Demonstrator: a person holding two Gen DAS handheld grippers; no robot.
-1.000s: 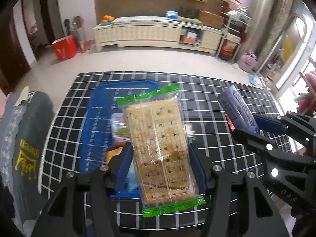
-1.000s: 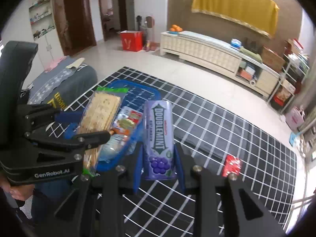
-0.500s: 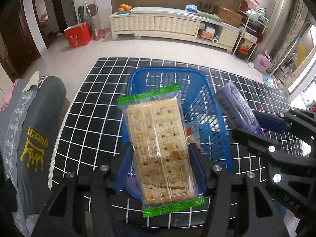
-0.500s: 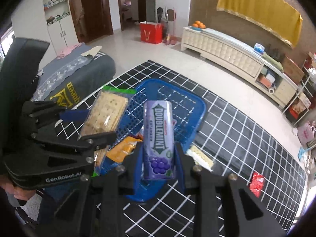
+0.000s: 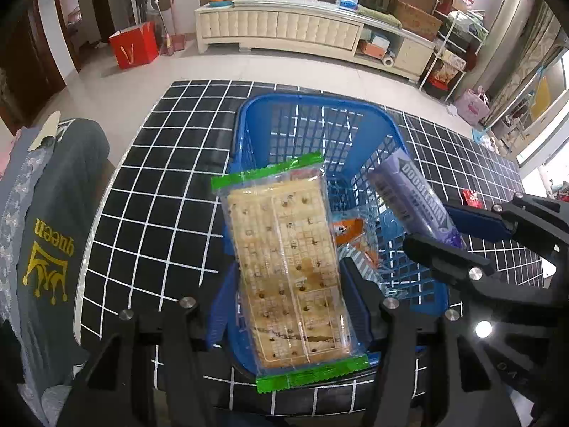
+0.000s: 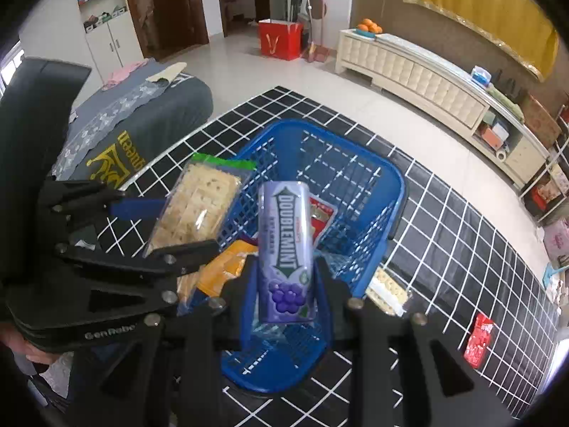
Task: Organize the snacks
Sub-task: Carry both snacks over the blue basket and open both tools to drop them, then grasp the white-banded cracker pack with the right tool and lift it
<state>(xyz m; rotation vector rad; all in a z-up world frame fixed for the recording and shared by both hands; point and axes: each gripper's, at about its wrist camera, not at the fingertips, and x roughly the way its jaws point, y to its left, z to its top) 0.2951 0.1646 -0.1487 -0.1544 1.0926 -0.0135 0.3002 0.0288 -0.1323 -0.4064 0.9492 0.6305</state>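
I have both hands loaded over the blue basket, because the job is to gather the loose snacks into it. My left tool is clamped across the width of a cracker pack, pinching it by its long edges so the flat pack sticks out ahead of the tool and I can see where its far end points: down into the basket. My right tool is clamped on the sides of a purple gum bottle, held lengthwise with its label up, also tipped down toward the basket's open mouth. The two tools sit side by side, near each other but apart, so neither load blocks the other's drop. Below my right tool the basket already holds an orange packet and a red packet, so I judge the best room is toward the far end. Still on the counter are a small cracker pack just beside the basket to the right, and a red wrapper farther right of my right tool.
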